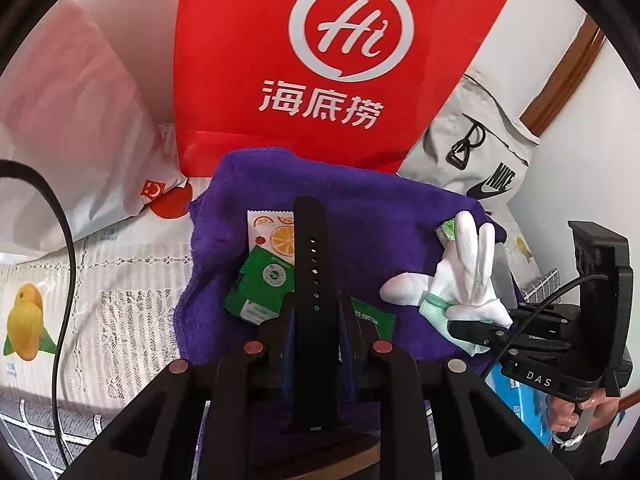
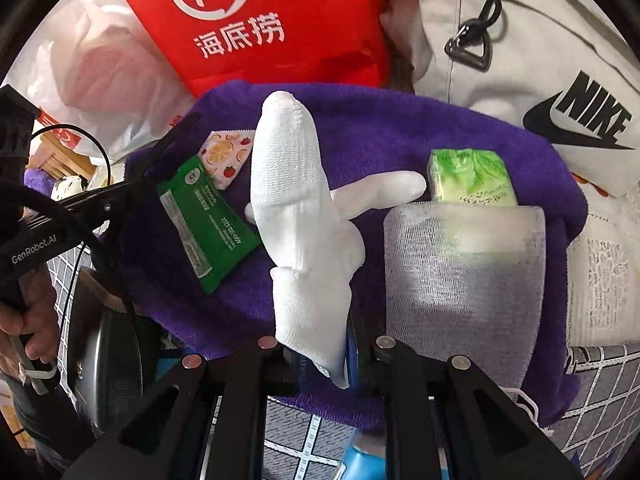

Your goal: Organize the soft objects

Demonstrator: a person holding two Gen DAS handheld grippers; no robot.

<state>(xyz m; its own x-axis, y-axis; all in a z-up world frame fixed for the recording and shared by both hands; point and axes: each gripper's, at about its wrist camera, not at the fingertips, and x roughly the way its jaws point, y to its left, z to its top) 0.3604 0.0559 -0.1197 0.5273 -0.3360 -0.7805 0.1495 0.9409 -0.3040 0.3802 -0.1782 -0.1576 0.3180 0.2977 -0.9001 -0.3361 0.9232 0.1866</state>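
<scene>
Left gripper jaws pinch a black watch strap; right gripper jaws pinch a white glove over the purple towel.

— What colours lie on the towel?
— It is deep purple. On it: a white knit glove, a green sachet with white print, a white sachet patterned with orange slices, and a light green tissue pack.
— And behind?
— A red bag with a white logo, and a grey bag with a black logo.
</scene>
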